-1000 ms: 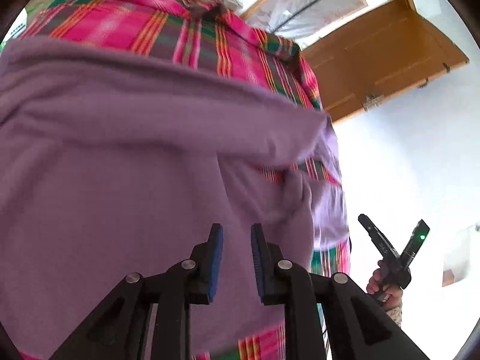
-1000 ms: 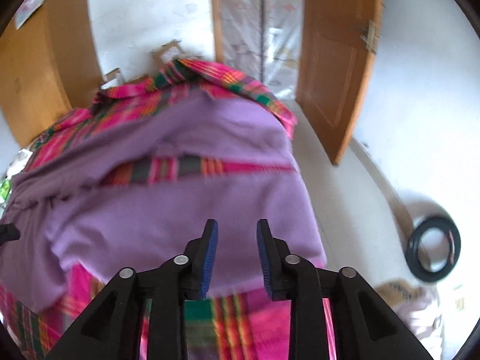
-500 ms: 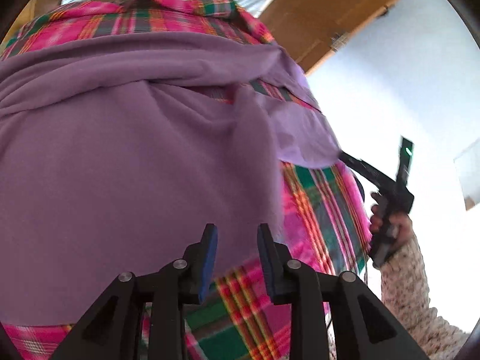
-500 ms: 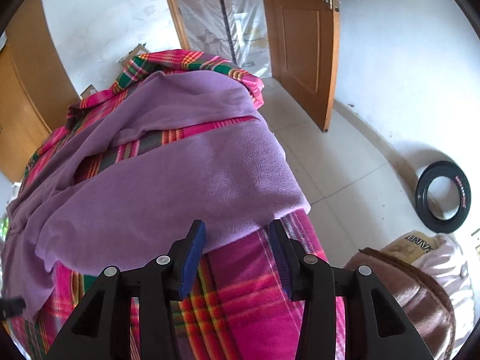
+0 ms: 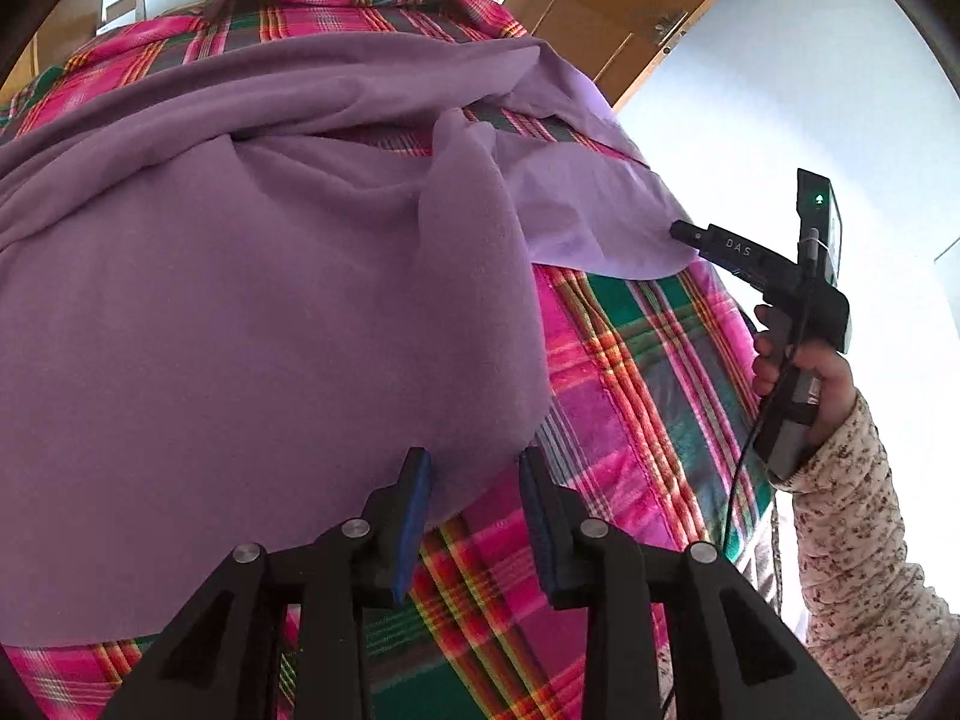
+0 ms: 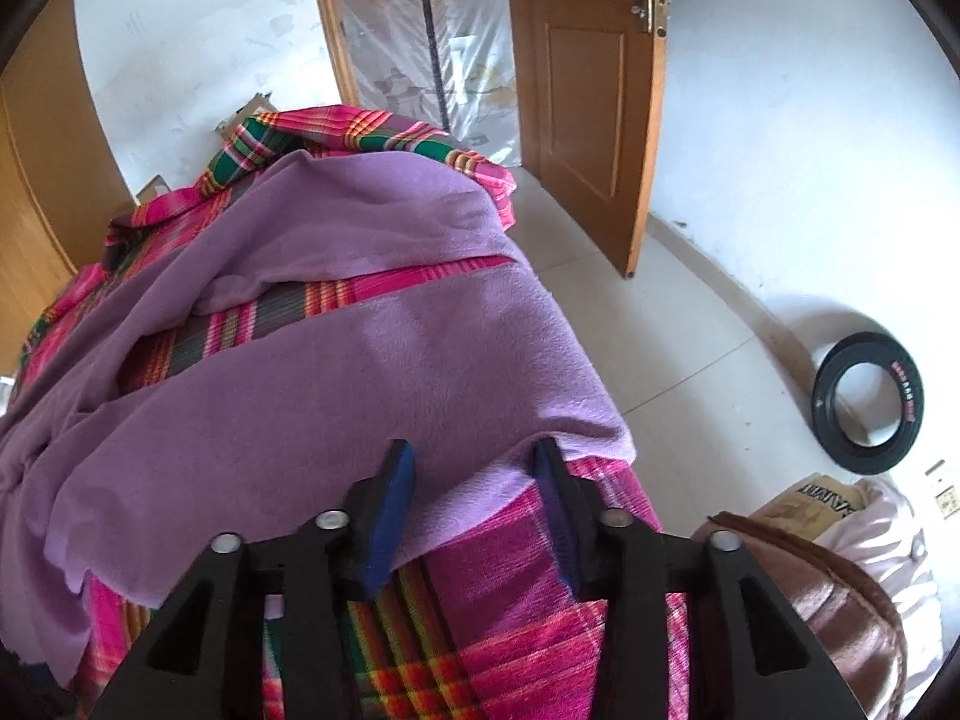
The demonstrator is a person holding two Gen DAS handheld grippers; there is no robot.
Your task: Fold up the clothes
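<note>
The purple garment (image 5: 270, 312) lies spread and rumpled over a pink-and-green plaid blanket (image 5: 648, 372), with a long ridge of fabric running across it and a gap where the plaid shows through between two of its parts; in the right wrist view the same purple garment (image 6: 360, 384) reaches the blanket's near corner by the floor. The left gripper (image 5: 474, 480) hovers at the garment's near hem with its jaws apart, the cloth edge sitting just between or just beyond the blue pads, nothing pinched. The right gripper (image 6: 474, 480) is likewise spread wide over the hem at the corner, holding nothing; from the left wrist view the right gripper (image 5: 690, 234) shows its tip touching or just beside the light-purple edge, held by a hand (image 5: 804, 372) in a floral sleeve (image 5: 864, 546). The risk, as I judge it, is that either pair of tongs closes on both garment and blanket at once, since the soft fleece lies flat on the plaid and the edge is thin; lifting would then drag the blanket along. A shallow bite could also slip off. Beyond the bed stand a wooden door (image 6: 588, 96), a black ring (image 6: 864, 402) on the tiled floor and a brown bundle (image 6: 840, 612).
</note>
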